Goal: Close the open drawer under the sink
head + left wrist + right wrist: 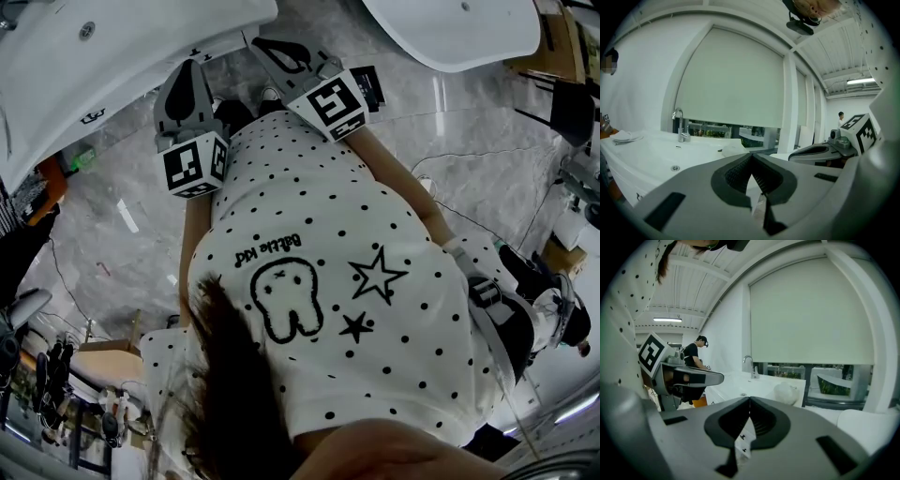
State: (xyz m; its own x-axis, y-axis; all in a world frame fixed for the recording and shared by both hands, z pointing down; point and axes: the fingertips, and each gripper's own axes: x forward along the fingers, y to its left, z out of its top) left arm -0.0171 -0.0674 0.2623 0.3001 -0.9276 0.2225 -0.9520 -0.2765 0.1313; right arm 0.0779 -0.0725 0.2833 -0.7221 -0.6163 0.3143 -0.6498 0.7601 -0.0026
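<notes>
You hold both grippers out in front of your chest, side by side and near each other, over a grey marbled floor [103, 234]. Your left gripper [190, 75] points toward the white sink [84, 66] at the upper left of the head view, and its own view shows its two jaws pressed together with nothing between them. Your right gripper [272, 49] sits just beside it, its marker cube [333, 101] over the top edge of your dotted shirt [375, 356]; its jaws are likewise closed tip to tip and empty. From the left gripper view the sink's basin spreads out at the lower left, with a chrome faucet [680, 124] upright at its back edge and a pale roller blind [736, 79] above it. From the right gripper view the same faucet [751, 365] stands beyond the jaws, and a person in a dark top [693, 355] stands at the far left. The drawer under the sink cannot be made out in any view; only the top of the sink shows.
</notes>
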